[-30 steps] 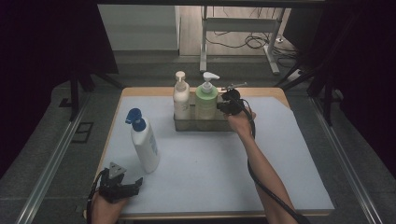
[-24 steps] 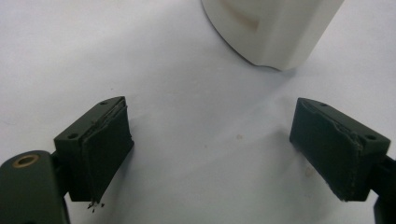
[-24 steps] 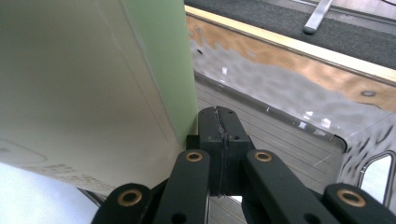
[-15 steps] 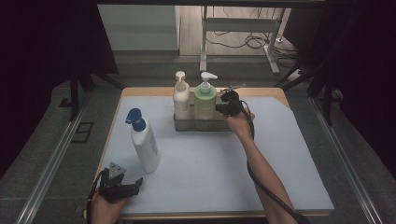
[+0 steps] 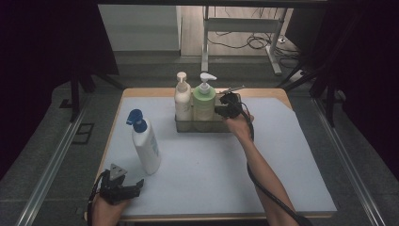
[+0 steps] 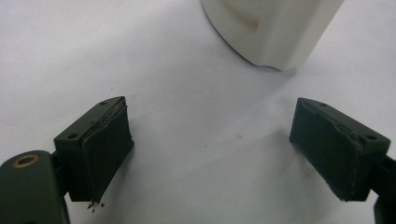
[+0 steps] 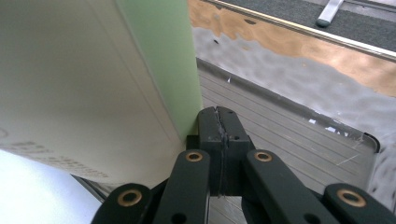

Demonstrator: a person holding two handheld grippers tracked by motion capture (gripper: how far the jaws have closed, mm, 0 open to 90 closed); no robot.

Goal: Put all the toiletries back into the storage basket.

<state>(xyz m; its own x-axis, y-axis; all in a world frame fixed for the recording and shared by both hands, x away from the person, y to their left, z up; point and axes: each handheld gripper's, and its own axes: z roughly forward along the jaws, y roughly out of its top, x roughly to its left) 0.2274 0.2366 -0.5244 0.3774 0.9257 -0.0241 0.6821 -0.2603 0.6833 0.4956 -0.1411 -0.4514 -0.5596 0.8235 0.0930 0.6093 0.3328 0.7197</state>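
A clear tray (image 5: 226, 128) stands at the table's (image 5: 211, 174) far middle, holding a cream bottle (image 5: 182, 101) and, touching its right side, a green bottle (image 5: 204, 102). The right gripper (image 5: 221, 109) sits inside the tray against the green bottle, jaws pressed together on nothing. Left of the tray stands a white bottle (image 5: 145, 143); nearer than it, the left gripper (image 5: 134, 188) rests wide open and empty.
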